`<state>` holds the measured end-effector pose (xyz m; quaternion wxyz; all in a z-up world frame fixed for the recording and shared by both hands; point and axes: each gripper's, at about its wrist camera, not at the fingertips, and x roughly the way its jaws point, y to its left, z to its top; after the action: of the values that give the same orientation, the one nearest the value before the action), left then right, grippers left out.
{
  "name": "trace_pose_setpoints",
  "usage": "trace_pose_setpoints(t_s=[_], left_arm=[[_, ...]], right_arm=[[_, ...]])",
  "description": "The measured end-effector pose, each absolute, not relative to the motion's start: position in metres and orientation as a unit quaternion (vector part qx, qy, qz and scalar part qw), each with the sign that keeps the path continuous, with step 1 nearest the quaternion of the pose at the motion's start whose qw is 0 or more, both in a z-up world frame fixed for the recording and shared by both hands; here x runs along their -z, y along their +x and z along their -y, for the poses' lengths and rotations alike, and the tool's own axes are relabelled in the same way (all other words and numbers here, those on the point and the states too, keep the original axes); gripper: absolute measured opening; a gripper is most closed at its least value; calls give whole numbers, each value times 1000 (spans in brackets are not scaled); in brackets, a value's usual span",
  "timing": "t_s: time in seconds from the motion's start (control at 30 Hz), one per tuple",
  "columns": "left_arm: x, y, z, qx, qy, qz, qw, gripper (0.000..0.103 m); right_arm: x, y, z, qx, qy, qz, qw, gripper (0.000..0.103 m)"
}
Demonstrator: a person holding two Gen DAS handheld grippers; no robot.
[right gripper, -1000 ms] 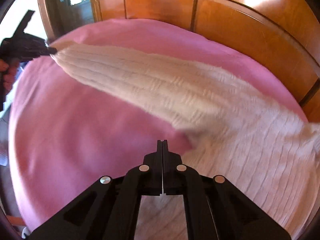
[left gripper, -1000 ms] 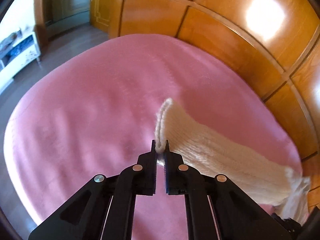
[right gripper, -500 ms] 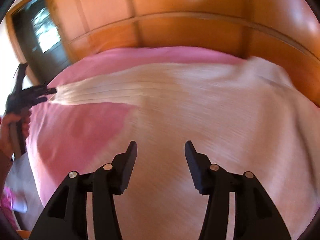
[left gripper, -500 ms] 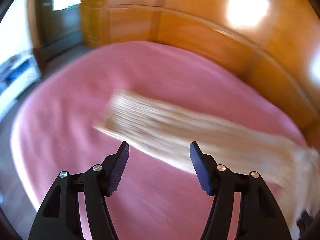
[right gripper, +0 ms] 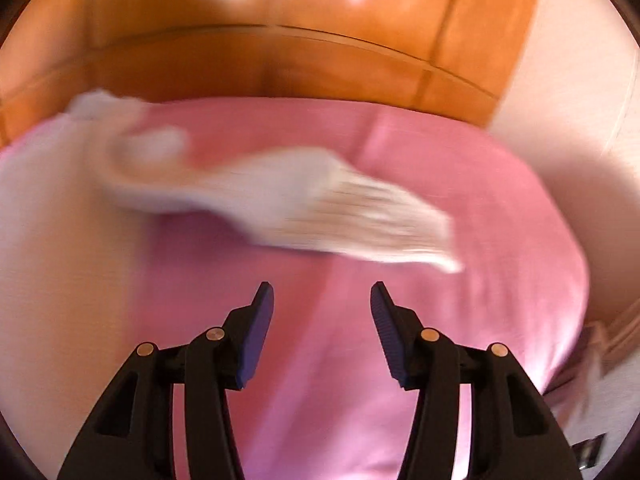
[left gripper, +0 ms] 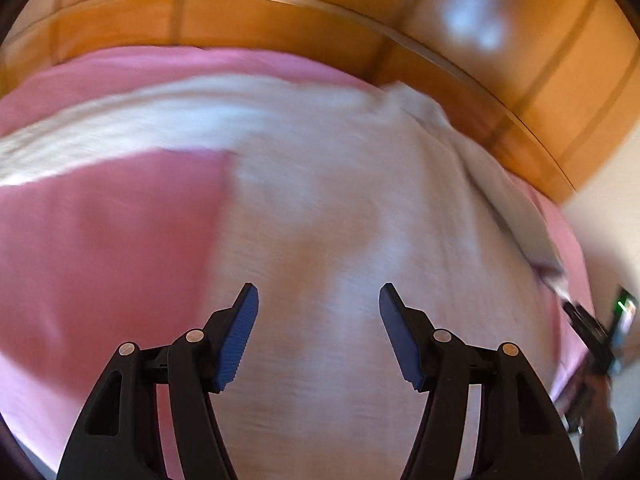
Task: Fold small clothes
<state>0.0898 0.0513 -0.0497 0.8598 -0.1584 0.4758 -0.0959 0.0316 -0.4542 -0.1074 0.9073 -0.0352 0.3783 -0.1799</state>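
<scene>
Since a second ago we have let go of the sleeve and both claws have swung over the cream sweater [left gripper: 360, 208].

Our left claw [left gripper: 319, 300] hangs wide open and empty above the sweater body, which lies spread on the pink bed [left gripper: 104, 232] just in front of the wooden headboard [left gripper: 280, 28]. Our right claw [right gripper: 322, 298] is equally wide open, empty, over bare bed, with the blurred right sleeve [right gripper: 352, 216] lying between it and the headboard.

Both the left tool [left gripper: 319, 300] and right tool [right gripper: 322, 300] have opened; the sweater [left gripper: 340, 200] now lies released.
</scene>
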Motion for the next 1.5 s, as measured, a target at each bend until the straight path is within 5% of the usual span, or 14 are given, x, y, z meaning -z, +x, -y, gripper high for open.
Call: trace_pose_setpoints(t_s=[0.33, 0.4, 0.5, 1.0, 1.37, 1.43, 1.47, 1.5], left_arm=[[49, 106, 80, 231, -99, -498, 830, 61], [51, 118, 112, 255, -87, -504, 821, 61], [55, 129, 145, 276, -76, -510, 811, 61], [65, 207, 225, 332, -109, -509, 787, 61], [29, 311, 256, 262, -154, -481, 822, 65], [27, 303, 236, 252, -139, -473, 833, 69], [29, 298, 222, 241, -127, -472, 838, 69], [35, 289, 204, 227, -113, -475, 842, 69]], right_arm=[[139, 75, 504, 191, -88, -393, 895, 49], [142, 84, 511, 176, -91, -397, 896, 21], [136, 86, 512, 171, -95, -401, 895, 6], [-41, -58, 514, 83, -46, -293, 951, 4], [-3, 85, 643, 184, 95, -378, 902, 4], [11, 108, 657, 216, 104, -370, 898, 20], [15, 112, 663, 221, 125, -358, 898, 50], [18, 113, 666, 227, 141, -348, 899, 60]])
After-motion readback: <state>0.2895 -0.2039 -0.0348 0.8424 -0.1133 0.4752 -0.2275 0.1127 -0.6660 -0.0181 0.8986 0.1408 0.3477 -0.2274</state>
